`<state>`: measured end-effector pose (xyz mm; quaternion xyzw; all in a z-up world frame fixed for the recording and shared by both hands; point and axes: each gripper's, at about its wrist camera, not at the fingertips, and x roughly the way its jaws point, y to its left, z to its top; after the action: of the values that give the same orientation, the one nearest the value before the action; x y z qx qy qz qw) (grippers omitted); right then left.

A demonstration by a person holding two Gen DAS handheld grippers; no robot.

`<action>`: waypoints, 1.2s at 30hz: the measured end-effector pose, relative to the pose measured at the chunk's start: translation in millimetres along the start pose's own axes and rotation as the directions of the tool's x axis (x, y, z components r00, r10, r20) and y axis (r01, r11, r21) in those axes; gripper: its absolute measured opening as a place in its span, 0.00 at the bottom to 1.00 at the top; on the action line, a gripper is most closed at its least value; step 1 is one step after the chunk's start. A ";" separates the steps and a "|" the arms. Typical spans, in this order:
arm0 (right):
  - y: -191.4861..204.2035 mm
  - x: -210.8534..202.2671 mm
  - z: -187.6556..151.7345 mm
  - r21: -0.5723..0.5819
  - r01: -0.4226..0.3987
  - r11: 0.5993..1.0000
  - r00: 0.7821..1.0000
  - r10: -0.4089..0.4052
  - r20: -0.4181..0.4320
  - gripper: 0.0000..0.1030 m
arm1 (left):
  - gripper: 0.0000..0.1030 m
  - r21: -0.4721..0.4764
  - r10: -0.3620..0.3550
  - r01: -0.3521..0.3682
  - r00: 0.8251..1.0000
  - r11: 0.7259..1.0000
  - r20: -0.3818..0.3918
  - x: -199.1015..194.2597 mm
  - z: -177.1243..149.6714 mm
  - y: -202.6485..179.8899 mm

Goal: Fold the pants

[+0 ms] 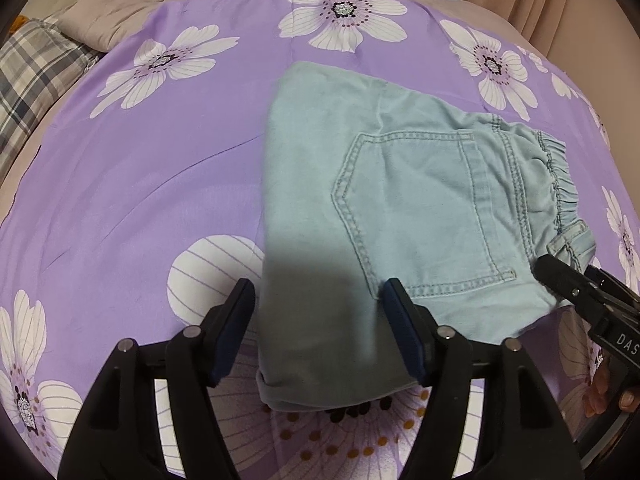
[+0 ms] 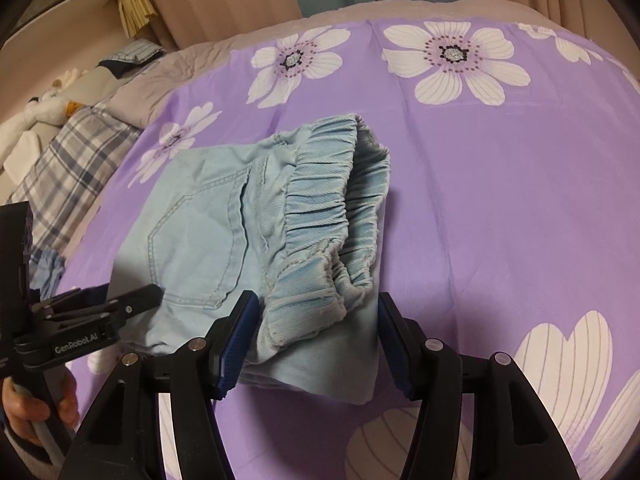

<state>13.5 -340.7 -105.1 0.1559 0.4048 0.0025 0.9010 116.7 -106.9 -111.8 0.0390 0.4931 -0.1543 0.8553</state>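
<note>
Dim indoor light, soft shadows, perhaps slight blur, fisheye-warped edges.

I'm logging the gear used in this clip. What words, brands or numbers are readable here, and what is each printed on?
"GenRobot.AI": white print on the left gripper, on its black arm, seen from the right wrist view.
"DAS": white letters on the right gripper, cut off at the picture's edge, so the word is incomplete.
Pants and bedsheet: no text visible.

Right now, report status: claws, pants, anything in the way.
Left claw open, straddling the folded edge. Right claw open, straddling the waistband end. Pants folded compact on the purple floral sheet. Nothing in the way.
</note>
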 end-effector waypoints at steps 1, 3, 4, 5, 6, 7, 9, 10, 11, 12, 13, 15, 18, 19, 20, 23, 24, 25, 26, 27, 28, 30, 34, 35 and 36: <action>-0.5 -0.1 -0.5 0.005 0.001 1.000 1.000 -0.001 -0.002 0.60 | 0.66 -0.010 -0.002 0.001 1.000 1.000 -0.002 -1.2 -0.3 1.1; -0.6 -2.5 -0.9 0.019 -0.002 1.000 1.000 0.002 -0.003 0.60 | 0.66 -0.015 0.004 -0.004 1.000 1.000 -0.004 -4.0 -0.5 1.5; 0.4 -5.0 -1.0 0.018 0.002 1.000 1.000 -0.002 0.000 0.60 | 0.66 -0.015 0.010 -0.010 1.000 1.000 -0.004 -5.9 -1.3 0.9; 1.8 -7.3 -1.4 0.015 0.007 1.000 1.000 -0.007 0.003 0.60 | 0.66 -0.012 0.013 -0.014 1.000 1.000 -0.004 -8.3 -2.5 0.1; 3.2 -10.1 -1.8 0.011 0.012 1.000 1.000 -0.012 0.005 0.60 | 0.66 -0.009 0.013 -0.013 1.000 1.000 -0.004 -10.5 -3.9 -0.7; 4.7 -13.5 -2.1 0.010 0.013 1.000 1.000 -0.013 0.008 0.60 | 0.68 -0.006 0.013 -0.013 1.000 1.000 -0.005 -12.6 -5.4 -1.5; 6.5 -19.5 -3.2 0.005 0.011 1.000 1.000 -0.011 0.010 0.61 | 0.72 -0.005 0.011 -0.011 1.000 1.000 -0.003 -18.5 -8.6 -2.6; 7.4 -21.4 -3.9 0.004 0.015 1.000 1.000 -0.015 0.012 0.61 | 0.72 -0.006 0.008 -0.008 1.000 1.000 0.001 -21.5 -9.7 -2.8; 7.9 -23.4 -4.4 0.004 0.017 1.000 1.000 -0.017 0.013 0.61 | 0.73 -0.007 0.007 -0.007 1.000 1.000 0.007 -26.2 -11.5 -3.2; 8.3 -26.0 -5.0 0.005 0.015 1.000 1.000 -0.015 0.015 0.61 | 0.74 -0.007 0.006 -0.006 1.000 1.000 0.010 -29.7 -12.2 -3.6; 9.3 -29.6 -6.0 0.004 0.010 1.000 1.000 -0.010 0.017 0.61 | 0.76 -0.008 0.006 -0.006 1.000 1.000 0.015 -33.6 -12.8 -4.1; 11.2 -34.3 -6.9 -0.001 0.011 1.000 1.000 -0.011 0.020 0.61 | 0.79 -0.013 0.003 -0.003 1.000 1.000 0.026 -42.3 -14.4 -5.0; 16.8 -45.4 -10.2 -0.012 0.007 1.000 0.999 -0.006 0.034 0.61 | 0.82 -0.027 -0.015 0.016 0.999 1.000 0.032 -53.8 -16.6 -5.9; 17.8 -48.0 -11.3 -0.014 0.006 1.000 0.999 -0.006 0.038 0.61 | 0.84 -0.031 -0.014 0.015 0.999 0.999 0.035 -58.7 -17.8 -6.1; 18.5 -50.4 -11.8 -0.015 0.006 1.000 0.999 -0.005 0.040 0.61 | 0.85 -0.033 -0.011 0.013 0.999 0.999 0.038 -62.3 -18.5 -6.9; 20.8 -58.0 -14.7 -0.018 0.004 1.000 0.999 -0.003 0.045 0.65 | 0.87 -0.037 -0.009 0.011 0.999 0.999 0.051 -73.8 -21.2 -8.0; 21.9 -61.0 -16.0 -0.019 0.004 1.000 0.999 -0.004 0.049 0.66 | 0.87 -0.038 -0.007 0.010 0.999 0.999 0.054 -77.0 -22.4 -8.3; 23.1 -64.4 -17.0 -0.020 0.005 1.000 0.999 -0.003 0.054 0.67 | 0.87 -0.040 -0.007 0.010 0.998 0.999 0.057 -80.5 -23.7 -8.7; 24.5 -67.1 -18.1 -0.021 0.005 1.000 0.998 -0.003 0.058 0.68 | 0.88 -0.042 -0.007 0.010 0.998 0.999 0.060 -84.4 -25.0 -8.4; 25.5 -70.3 -18.9 -0.023 0.003 1.000 0.998 -0.002 0.062 0.68 | 0.88 -0.044 -0.005 0.007 0.998 0.999 0.060 -86.9 -26.0 -8.5; 26.6 -73.5 -19.9 -0.025 0.002 1.000 0.998 -0.001 0.066 0.68 | 0.89 -0.046 0.004 -0.001 0.998 0.999 0.061 -90.6 -27.1 -8.6; 30.0 -79.3 -21.2 -0.030 0.004 1.000 0.997 -0.002 0.075 0.68 | 0.92 -0.050 0.018 -0.014 0.997 0.999 0.069 -96.5 -29.9 -8.7; 35.7 -89.4 -21.9 -0.047 0.001 0.999 0.996 0.004 0.089 0.72 | 0.97 -0.061 0.026 -0.021 0.996 0.998 0.084 -108.1 -33.2 -8.0; 37.7 -91.4 -22.7 -0.051 0.001 0.999 0.996 0.004 0.093 0.77 | 0.97 -0.064 0.028 -0.022 0.996 0.998 0.087 -111.4 -33.8 -8.2; 39.5 -94.3 -22.9 -0.055 0.001 0.998 0.995 0.004 0.099 0.78 | 0.97 -0.065 0.030 -0.024 0.995 0.998 0.091 -113.8 -34.6 -8.6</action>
<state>-61.8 -309.0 -39.6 0.1313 0.3594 0.0066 0.9239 32.3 -81.8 -31.3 0.0110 0.4575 -0.1286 0.8798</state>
